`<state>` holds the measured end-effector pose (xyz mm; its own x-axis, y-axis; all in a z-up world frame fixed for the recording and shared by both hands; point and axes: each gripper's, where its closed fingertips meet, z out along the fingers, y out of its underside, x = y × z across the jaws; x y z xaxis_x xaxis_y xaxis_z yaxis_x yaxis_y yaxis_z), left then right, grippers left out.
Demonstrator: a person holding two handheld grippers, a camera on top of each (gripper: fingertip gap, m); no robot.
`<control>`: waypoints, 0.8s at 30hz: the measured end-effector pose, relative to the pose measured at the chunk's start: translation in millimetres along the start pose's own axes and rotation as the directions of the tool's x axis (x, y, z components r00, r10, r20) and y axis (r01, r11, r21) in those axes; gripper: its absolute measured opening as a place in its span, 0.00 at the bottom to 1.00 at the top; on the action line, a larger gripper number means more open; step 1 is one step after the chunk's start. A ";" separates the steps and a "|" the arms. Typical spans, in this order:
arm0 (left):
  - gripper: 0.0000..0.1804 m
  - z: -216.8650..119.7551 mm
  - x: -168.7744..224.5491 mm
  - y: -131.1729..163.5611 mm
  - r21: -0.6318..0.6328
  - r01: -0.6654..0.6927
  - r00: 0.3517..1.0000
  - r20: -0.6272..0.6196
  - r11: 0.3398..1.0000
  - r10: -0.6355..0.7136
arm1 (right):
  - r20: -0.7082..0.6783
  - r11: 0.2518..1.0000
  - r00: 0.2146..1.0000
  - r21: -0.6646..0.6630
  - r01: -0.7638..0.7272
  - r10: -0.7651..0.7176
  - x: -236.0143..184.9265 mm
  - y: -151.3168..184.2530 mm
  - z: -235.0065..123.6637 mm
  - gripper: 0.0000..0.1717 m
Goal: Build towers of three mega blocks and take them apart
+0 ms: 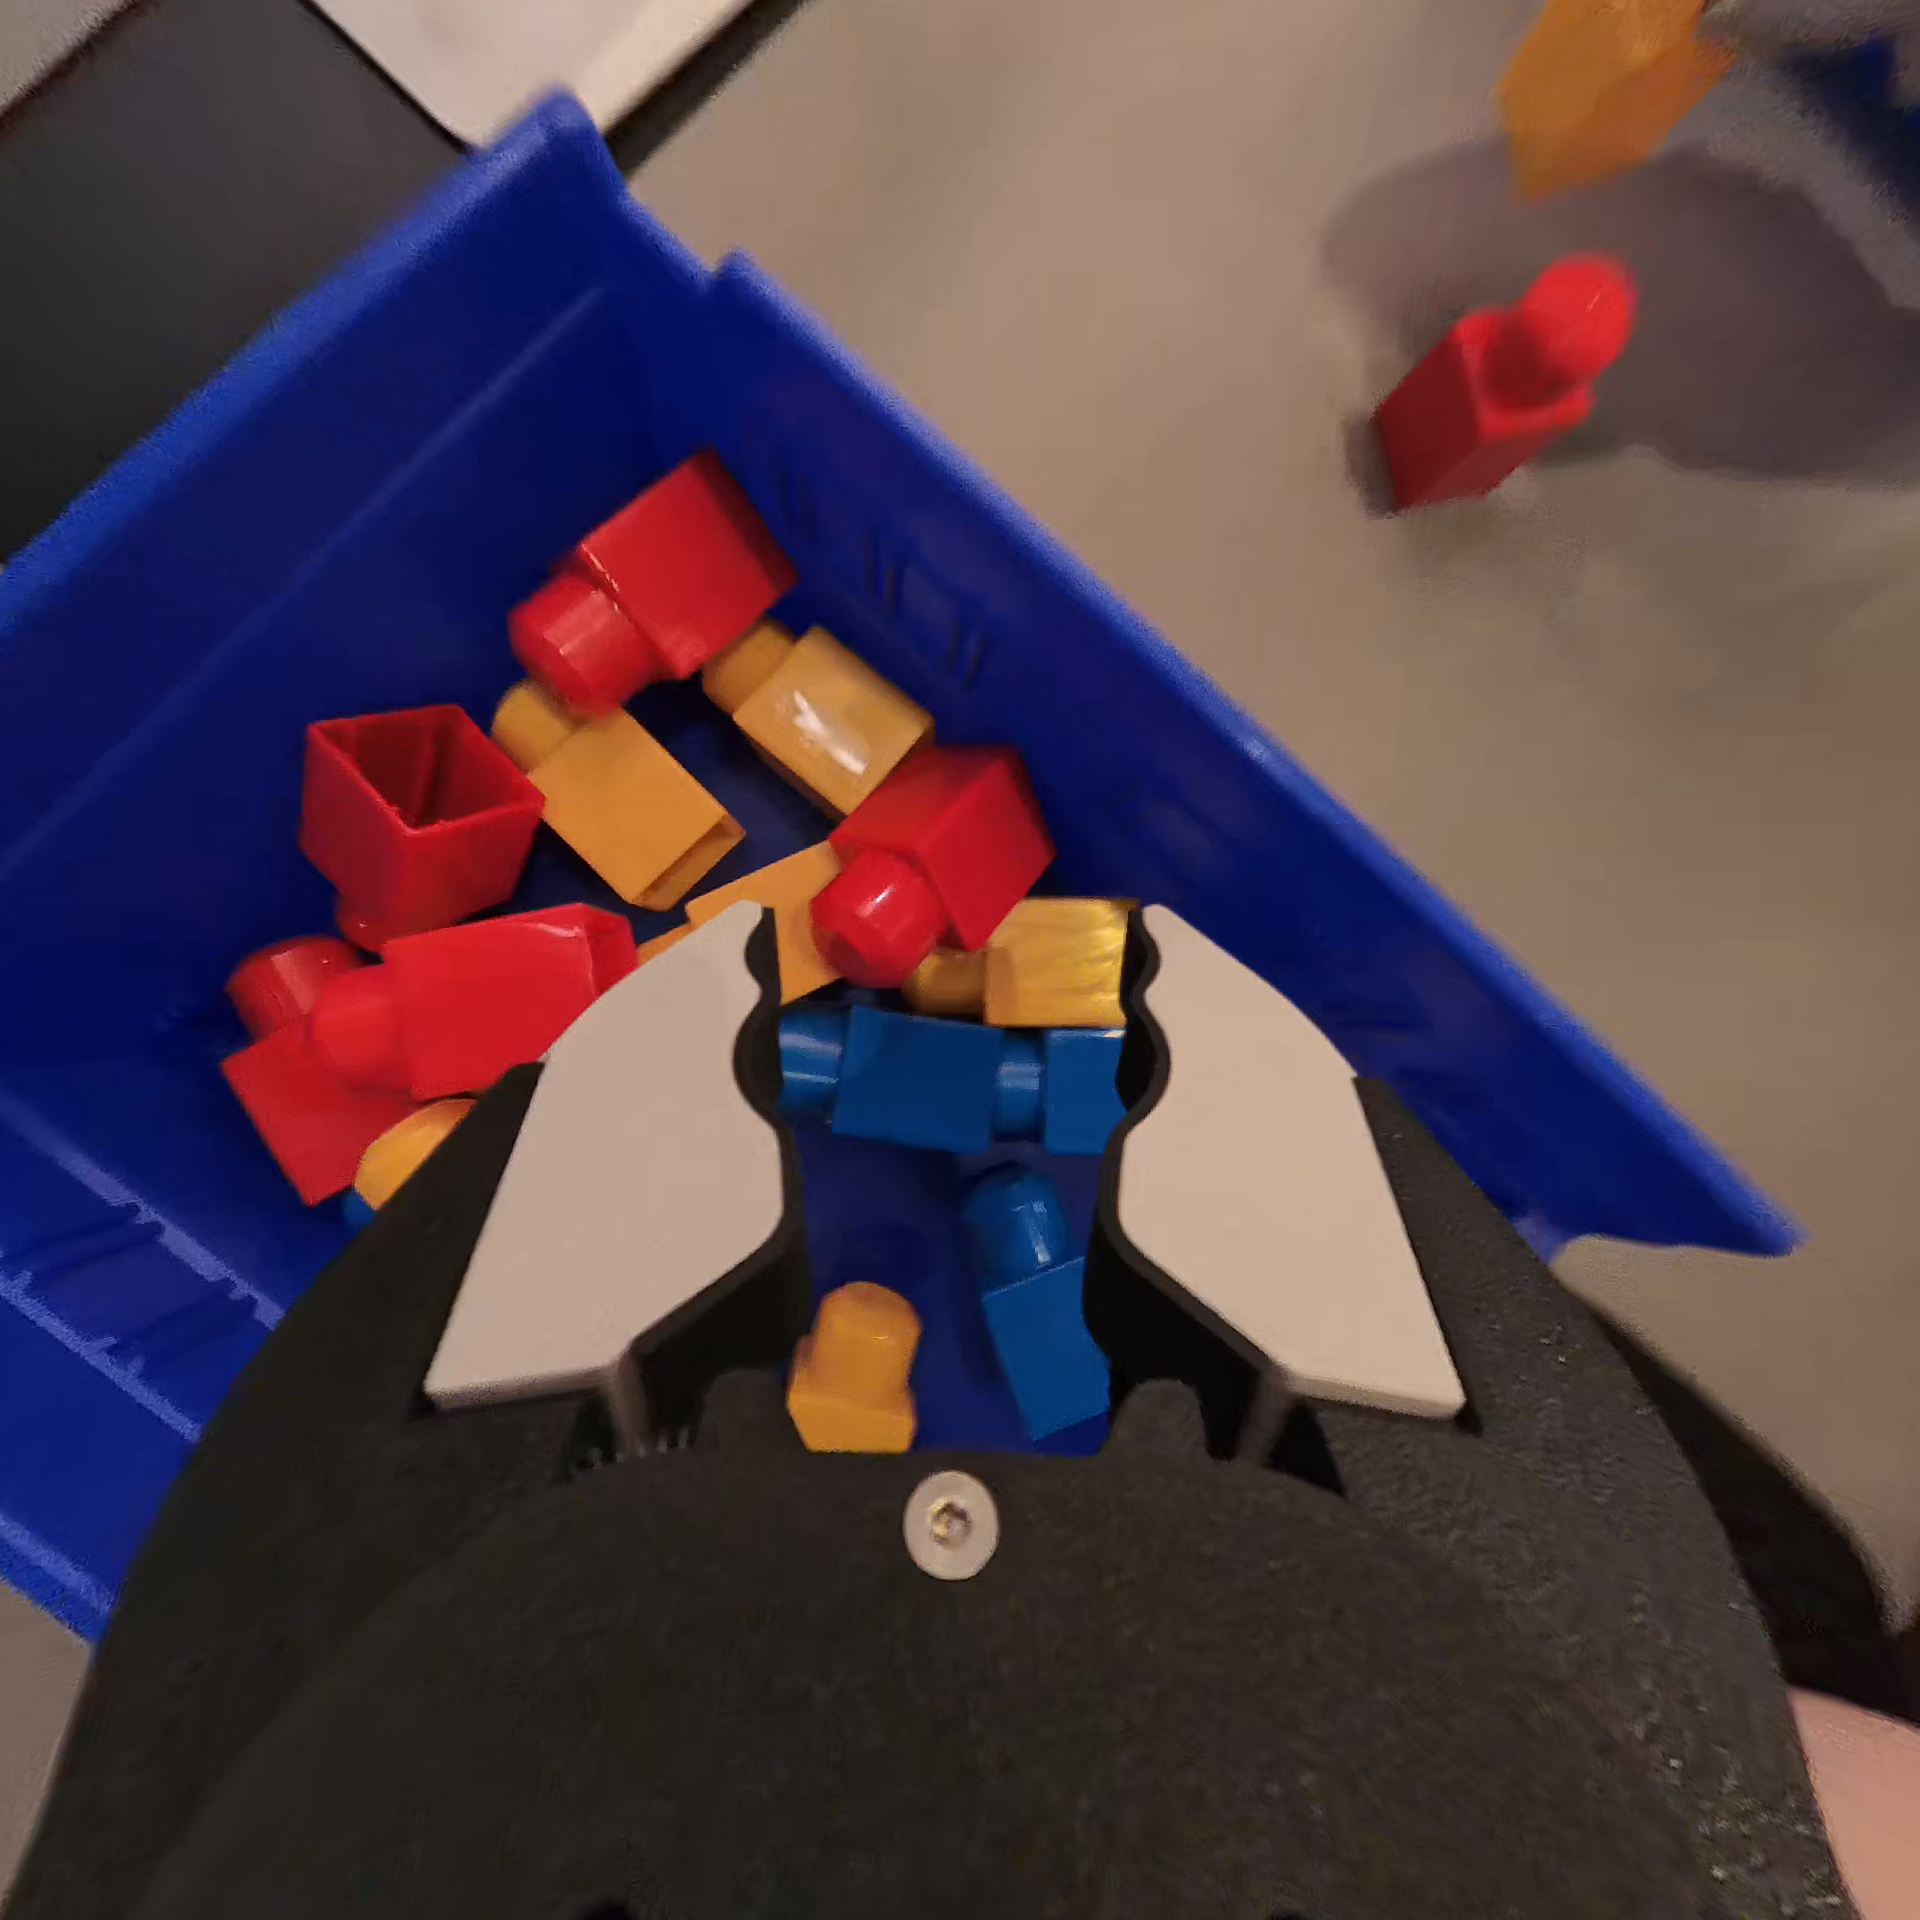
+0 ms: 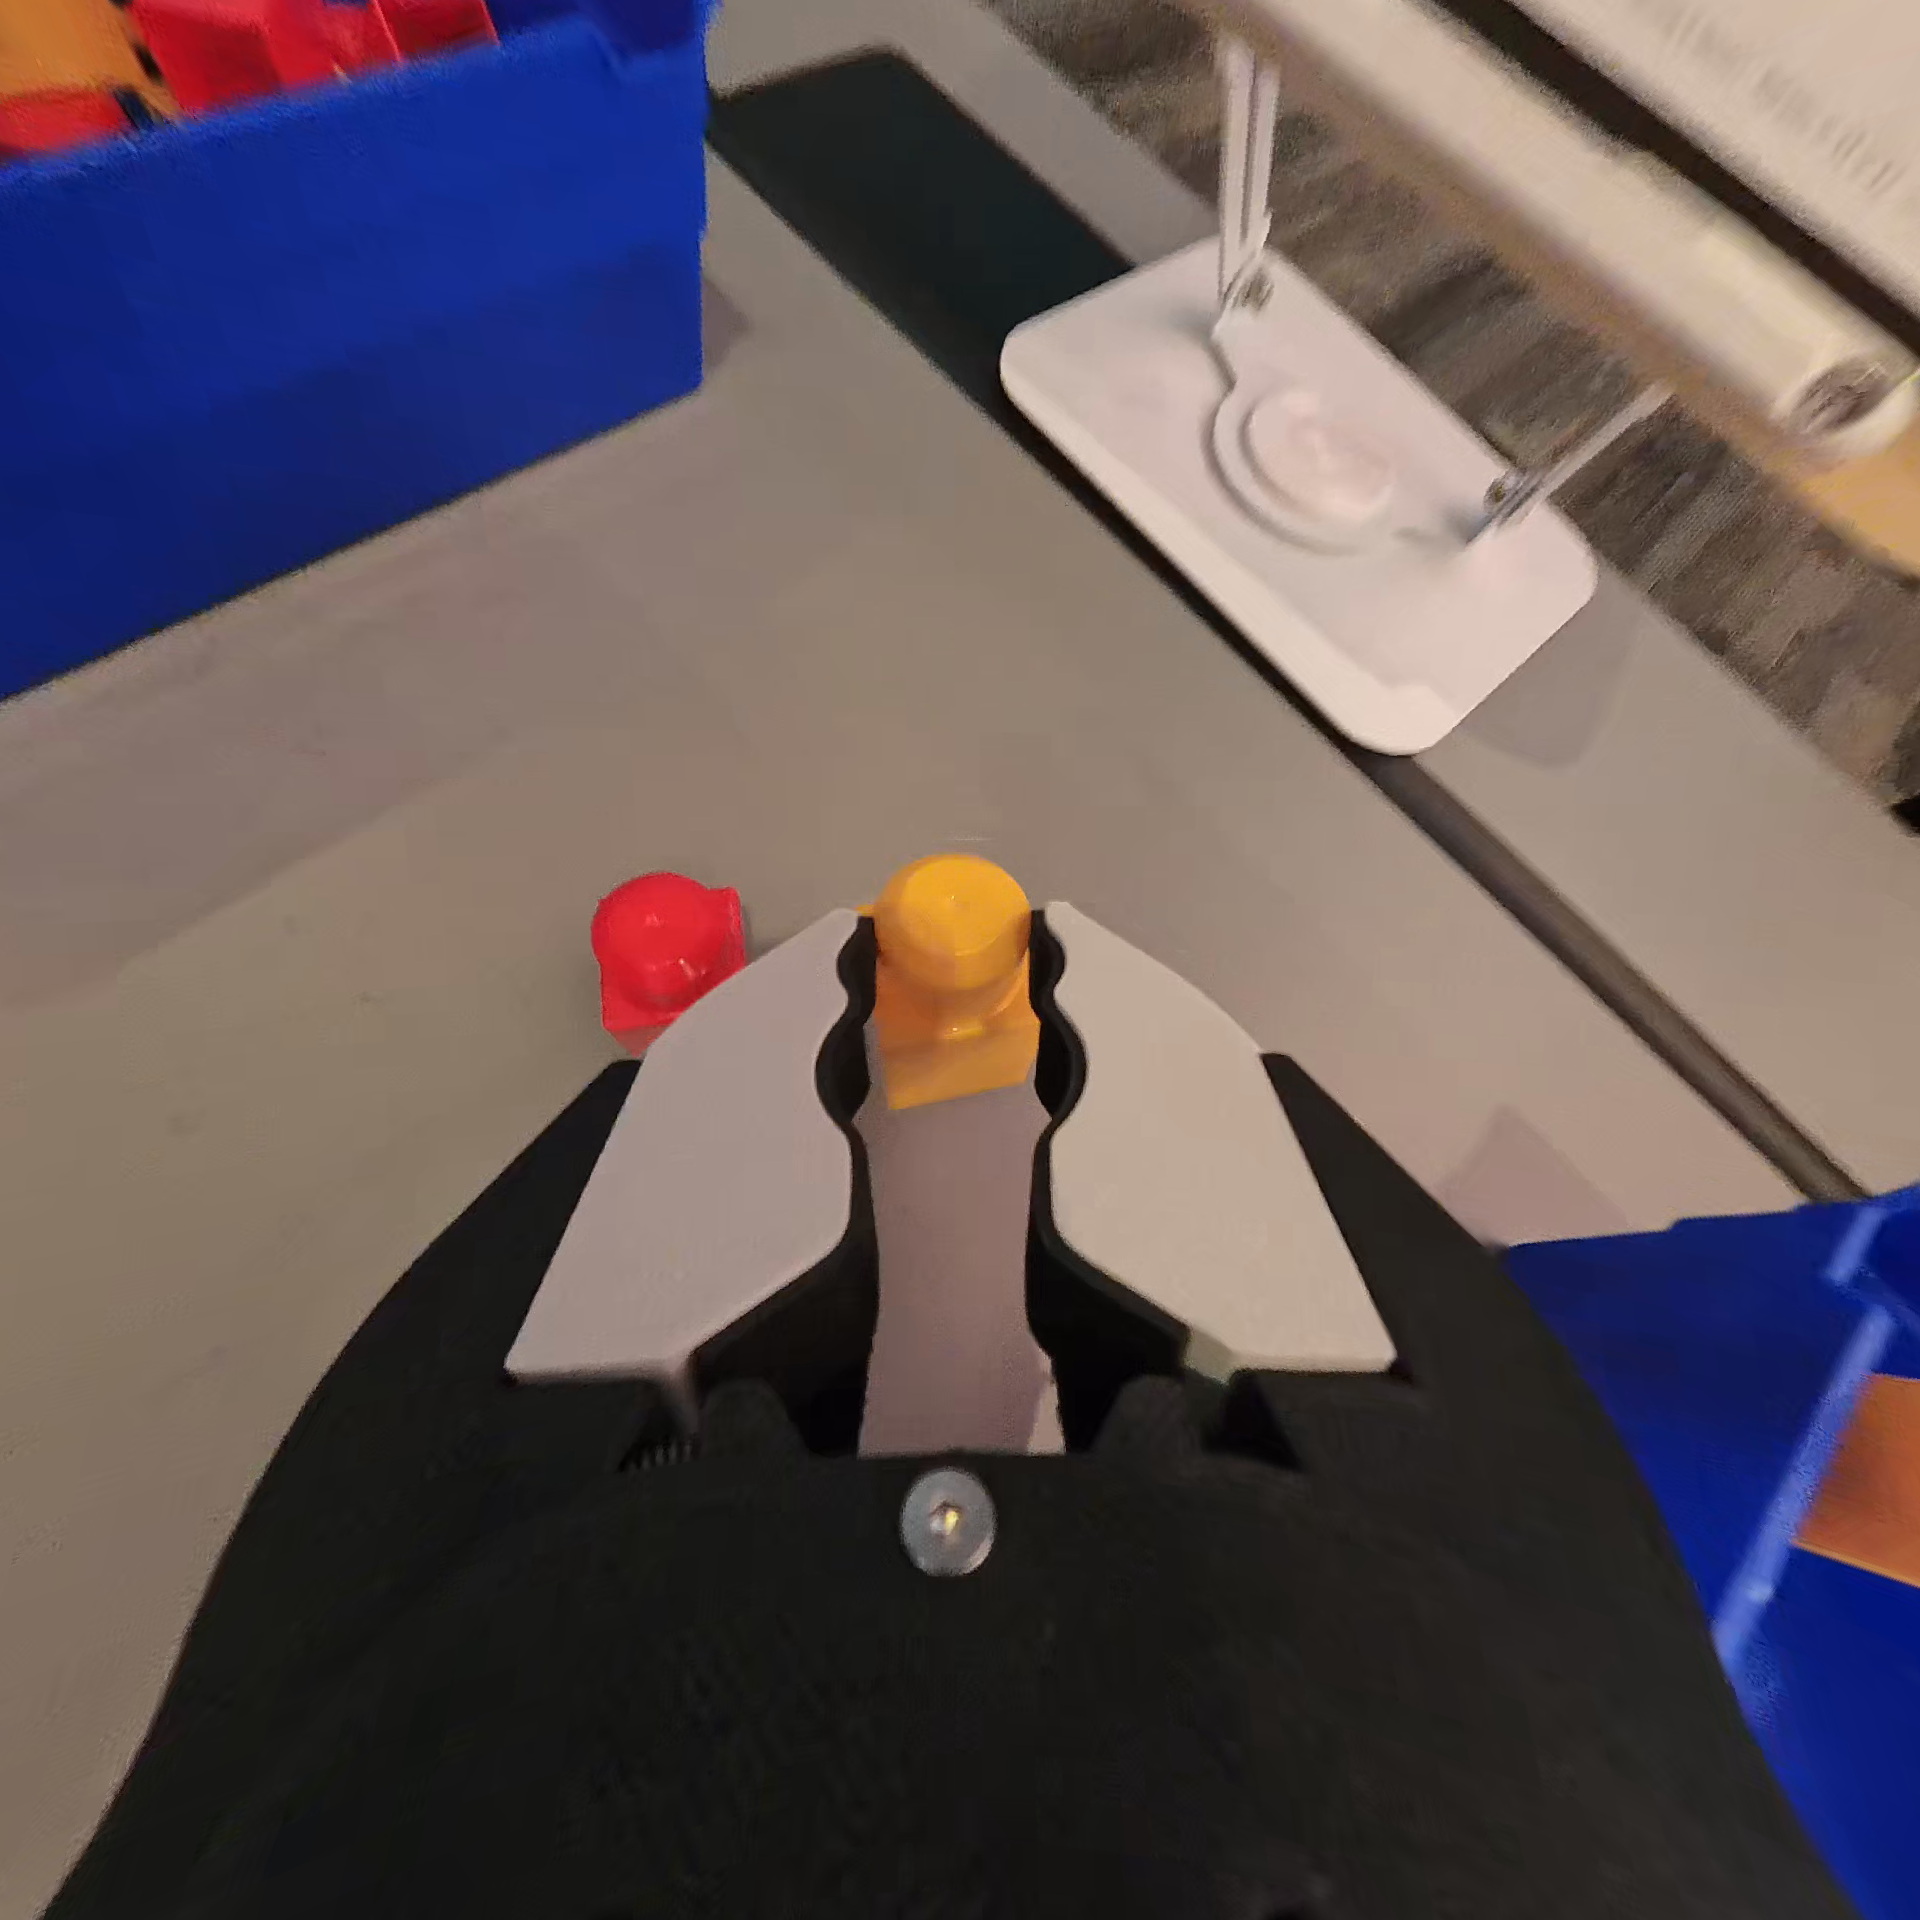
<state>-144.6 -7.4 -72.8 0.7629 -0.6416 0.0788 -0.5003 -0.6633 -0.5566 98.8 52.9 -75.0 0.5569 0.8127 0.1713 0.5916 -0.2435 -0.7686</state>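
One red block (image 2: 665, 961), one yellow (image 2: 951, 987).

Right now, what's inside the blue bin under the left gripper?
The blue bin holds loose red, yellow and blue blocks. The left gripper covers some.

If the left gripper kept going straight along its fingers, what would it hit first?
Most likely the two joined blue blocks lying in the blue bin, straight across the gap of the open left gripper. A yellow block lies just beyond them. Depth is hard to judge.
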 end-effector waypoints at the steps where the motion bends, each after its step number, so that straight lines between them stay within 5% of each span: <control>1: 0.37 5.0 -4.9 7.3 -0.030 -0.043 0.999 0.025 0.999 0.043 | 0.007 1.000 1.000 -0.023 -0.015 0.015 -0.6 5.4 4.1 0.17; 6: 0.36 17.6 -16.6 14.2 -0.075 -0.159 0.980 0.109 0.984 0.166 | 0.003 0.998 0.999 -0.057 -0.036 0.036 -0.2 15.3 12.0 0.17; 16: 0.29 42.9 -12.4 17.8 -0.073 -0.187 0.981 0.038 0.980 0.190 | -0.011 0.994 0.999 -0.094 -0.047 0.046 3.0 26.3 19.2 0.17; 24: 0.24 22.6 -8.0 12.4 -0.047 -0.226 0.971 0.066 0.973 0.228 | -0.015 0.988 0.995 -0.124 -0.096 0.095 7.3 36.5 26.3 0.24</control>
<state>-147.6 -1.8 -99.1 0.6537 -0.7494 -0.1051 -0.6781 -0.5185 -0.5209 109.1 63.9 -118.0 0.6193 0.7778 0.1069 0.6029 -0.3839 -0.6993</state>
